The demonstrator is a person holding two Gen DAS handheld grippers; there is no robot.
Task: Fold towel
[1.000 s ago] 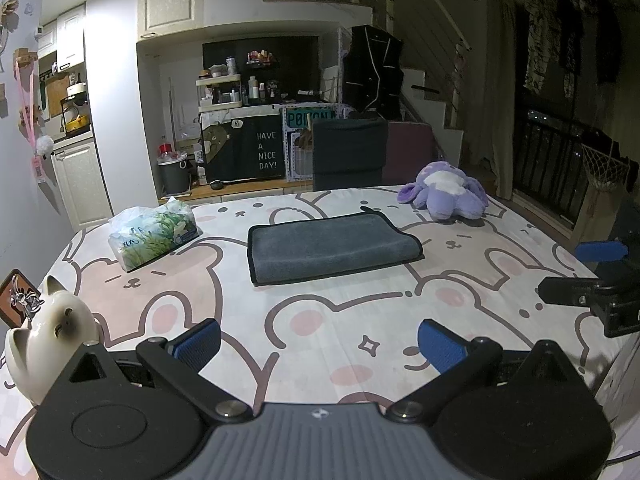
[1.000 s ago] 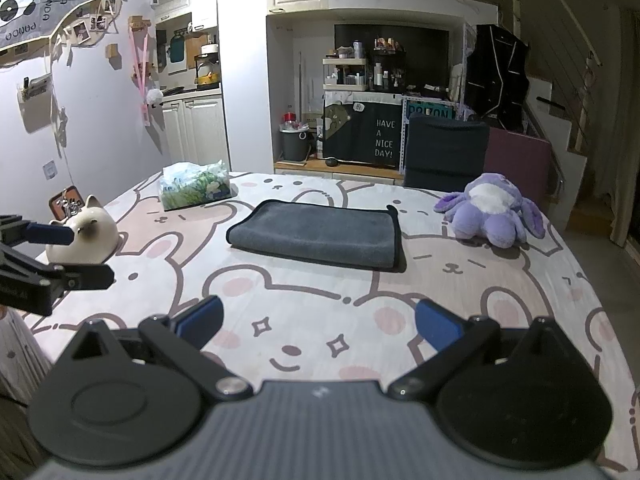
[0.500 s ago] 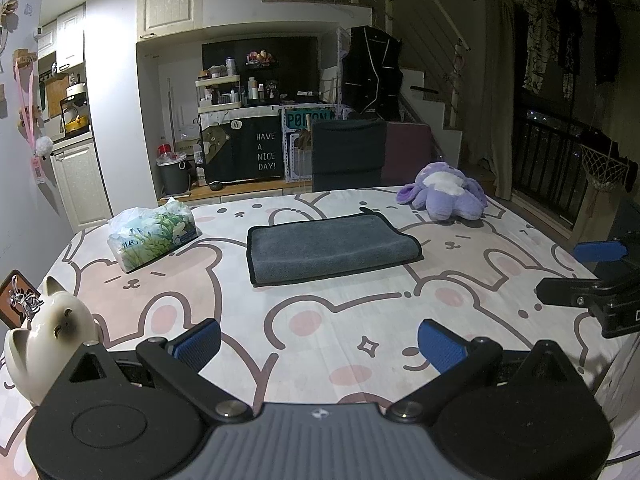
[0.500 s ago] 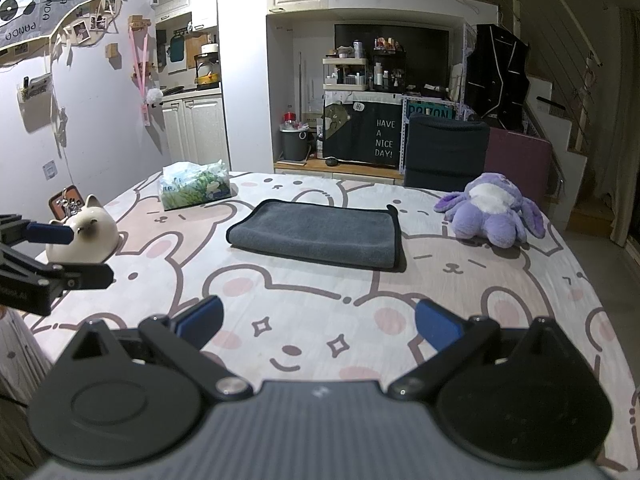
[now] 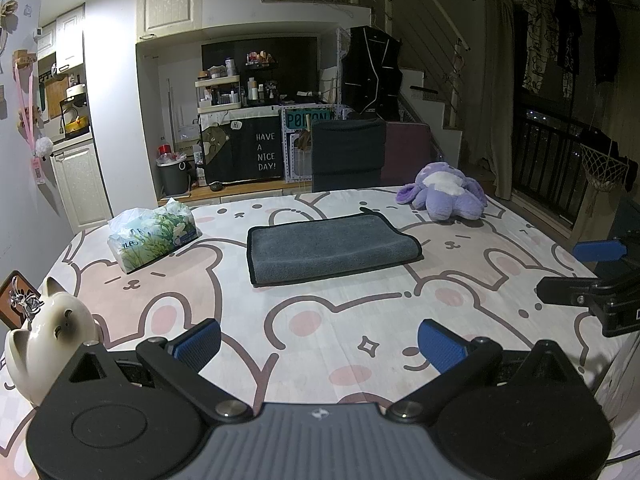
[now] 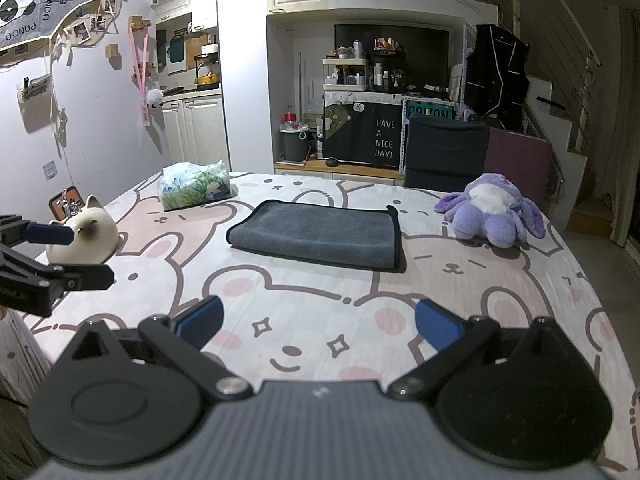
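A dark grey towel (image 5: 332, 248) lies folded into a flat rectangle in the middle of the table, on a bear-print cloth (image 5: 320, 320); it also shows in the right wrist view (image 6: 318, 234). My left gripper (image 5: 318, 342) is open and empty near the table's front edge, well short of the towel. My right gripper (image 6: 318, 322) is open and empty too, also back from the towel. Each gripper shows at the edge of the other's view: the right one (image 5: 576, 272) and the left one (image 6: 68, 252).
A tissue pack (image 5: 154, 234) lies left of the towel. A purple plush toy (image 5: 444, 192) sits at the far right. A white cat figurine (image 5: 48, 336) stands at the near left. A dark chair (image 5: 346, 154) stands behind the table.
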